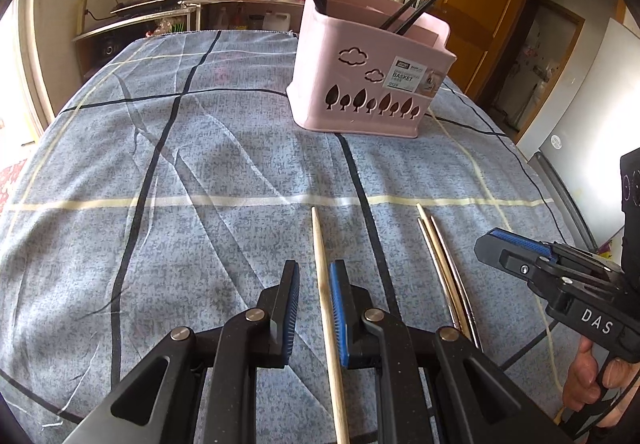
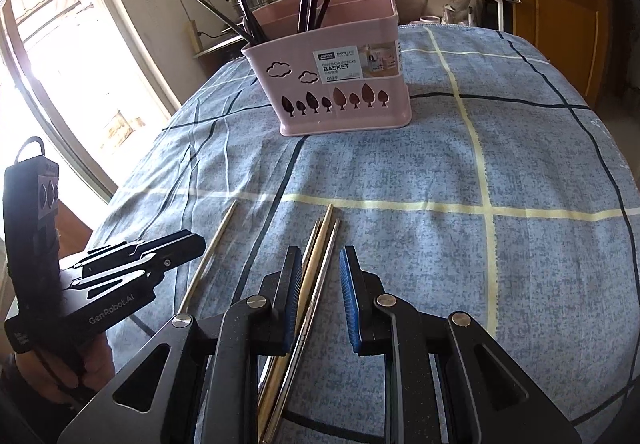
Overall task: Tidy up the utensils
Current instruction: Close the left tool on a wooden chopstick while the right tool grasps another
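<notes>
Both hand-held grippers (image 1: 314, 272) (image 2: 320, 260) slightly parted

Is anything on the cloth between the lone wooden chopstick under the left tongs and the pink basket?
Nothing visible: only bare cloth lies between the wooden chopstick and the pink basket.

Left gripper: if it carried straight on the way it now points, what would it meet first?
Most likely the single wooden chopstick lying between the fingers of the left gripper, then the tablecloth under it. How far above it the fingers are is unclear.
</notes>
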Action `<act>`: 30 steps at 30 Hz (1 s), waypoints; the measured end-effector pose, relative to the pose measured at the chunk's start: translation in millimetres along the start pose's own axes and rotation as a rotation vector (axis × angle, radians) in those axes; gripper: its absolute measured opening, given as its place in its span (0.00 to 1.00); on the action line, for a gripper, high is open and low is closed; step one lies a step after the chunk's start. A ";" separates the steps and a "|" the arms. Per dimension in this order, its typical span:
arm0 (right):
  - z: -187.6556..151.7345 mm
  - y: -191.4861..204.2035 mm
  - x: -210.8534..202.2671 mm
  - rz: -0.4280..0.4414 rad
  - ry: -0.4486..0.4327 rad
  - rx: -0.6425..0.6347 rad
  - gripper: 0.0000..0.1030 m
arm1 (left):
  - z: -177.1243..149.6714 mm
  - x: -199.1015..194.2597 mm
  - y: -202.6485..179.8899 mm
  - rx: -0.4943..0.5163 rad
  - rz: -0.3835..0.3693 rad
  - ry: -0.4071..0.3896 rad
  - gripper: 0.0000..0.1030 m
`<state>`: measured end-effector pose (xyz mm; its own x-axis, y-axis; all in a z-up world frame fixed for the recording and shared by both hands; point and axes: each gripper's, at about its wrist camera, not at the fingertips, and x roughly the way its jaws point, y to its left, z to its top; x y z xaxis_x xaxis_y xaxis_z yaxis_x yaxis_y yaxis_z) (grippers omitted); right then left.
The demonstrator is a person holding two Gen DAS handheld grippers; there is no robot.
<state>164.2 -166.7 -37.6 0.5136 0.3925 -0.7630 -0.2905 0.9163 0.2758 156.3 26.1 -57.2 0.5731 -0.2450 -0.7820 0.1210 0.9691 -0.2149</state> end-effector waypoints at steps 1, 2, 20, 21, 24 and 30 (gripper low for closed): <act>0.1 0.3 2.8 -0.007 0.008 -0.002 0.20 | 0.1 1.6 0.1 -0.001 0.001 0.003 0.15; 0.2 0.7 5.5 -0.012 0.014 -0.003 0.20 | 0.3 2.8 0.2 -0.001 0.001 0.004 0.15; 2.9 8.6 34.3 -0.014 0.055 -0.011 0.05 | -3.7 9.2 -2.1 -0.007 0.006 0.014 0.15; 2.8 7.7 34.4 -0.011 0.057 -0.007 0.05 | -3.7 9.1 -2.0 -0.008 0.005 0.013 0.15; 2.2 6.8 33.1 -0.011 0.063 -0.008 0.05 | -4.5 9.6 -2.8 -0.009 0.004 0.011 0.15; 4.4 14.2 36.7 -0.078 0.083 -0.049 0.07 | -4.2 11.5 -5.8 -0.003 0.019 0.008 0.15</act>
<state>182.5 -138.9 -59.1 0.4684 0.3103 -0.8272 -0.2927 0.9379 0.1860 158.7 17.6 -67.4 0.5686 -0.2267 -0.7908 0.1079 0.9735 -0.2015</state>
